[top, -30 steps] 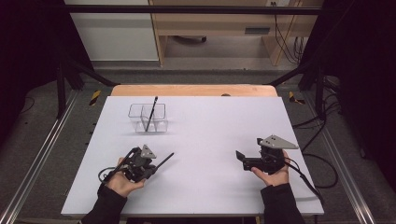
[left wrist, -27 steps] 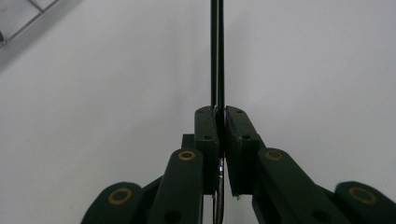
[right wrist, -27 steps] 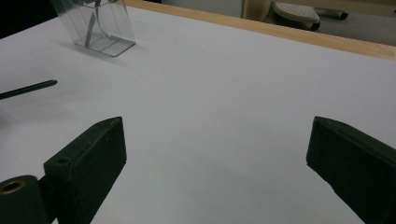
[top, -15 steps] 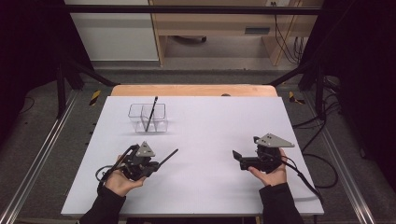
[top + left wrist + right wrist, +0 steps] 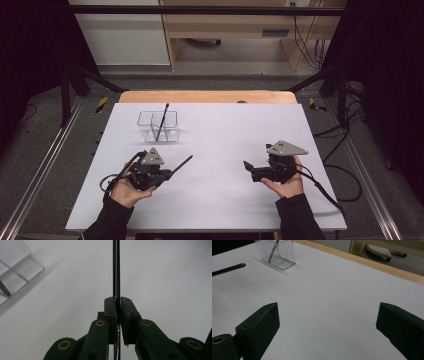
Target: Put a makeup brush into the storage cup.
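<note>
Grippers sit nearest, two of them. Left gripper [image 5: 167,173], at seven o'clock on the table [image 5: 225,210], is clamped on a black pen [image 5: 181,165]; over the last second the pen has swung up from lying low to pointing toward one o'clock, so it looks lifted and ready to carry. Right gripper [image 5: 248,167], at four o'clock, hangs wide and empty. Farther off, at eleven o'clock, one clear holder [image 5: 159,125] contains a second pen [image 5: 162,121]: two pens, one holder.

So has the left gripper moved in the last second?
Yes. The left gripper, shut on a black pen, has crept toward the table's near edge, away from the clear container, and the pen now tilts more steeply.
</note>
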Motion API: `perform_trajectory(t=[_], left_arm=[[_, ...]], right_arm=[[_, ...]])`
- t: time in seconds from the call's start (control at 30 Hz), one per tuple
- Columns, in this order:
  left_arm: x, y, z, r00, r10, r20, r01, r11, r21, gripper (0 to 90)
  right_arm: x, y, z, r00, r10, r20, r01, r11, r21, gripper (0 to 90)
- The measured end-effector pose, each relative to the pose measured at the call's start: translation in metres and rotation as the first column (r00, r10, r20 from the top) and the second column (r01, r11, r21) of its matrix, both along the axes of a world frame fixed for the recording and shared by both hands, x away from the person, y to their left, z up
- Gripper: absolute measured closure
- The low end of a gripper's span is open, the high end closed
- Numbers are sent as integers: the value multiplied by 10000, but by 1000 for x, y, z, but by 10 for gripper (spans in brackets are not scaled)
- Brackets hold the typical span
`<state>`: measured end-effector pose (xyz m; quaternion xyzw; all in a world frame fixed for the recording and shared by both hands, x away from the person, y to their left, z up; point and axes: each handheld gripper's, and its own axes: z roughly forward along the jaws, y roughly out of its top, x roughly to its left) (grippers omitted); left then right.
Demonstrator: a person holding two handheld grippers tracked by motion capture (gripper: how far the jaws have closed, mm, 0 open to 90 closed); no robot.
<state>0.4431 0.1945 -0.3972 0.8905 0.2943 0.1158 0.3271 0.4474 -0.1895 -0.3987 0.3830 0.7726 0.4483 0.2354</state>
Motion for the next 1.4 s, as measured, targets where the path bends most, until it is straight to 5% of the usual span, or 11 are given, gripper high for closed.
perform_trajectory(t=[0.77, 1.4], left_arm=[[4, -31, 26, 9921, -1079, 643, 1081, 9941, 0, 834], [10, -45, 35, 9794, -1850, 805, 1854, 9827, 30, 834]], right_arm=[[1, 39, 20, 9936, 1120, 165, -1086, 9841, -1405, 55], [2, 59, 27, 9831, 1824, -144, -1806, 9543, -2380, 61]])
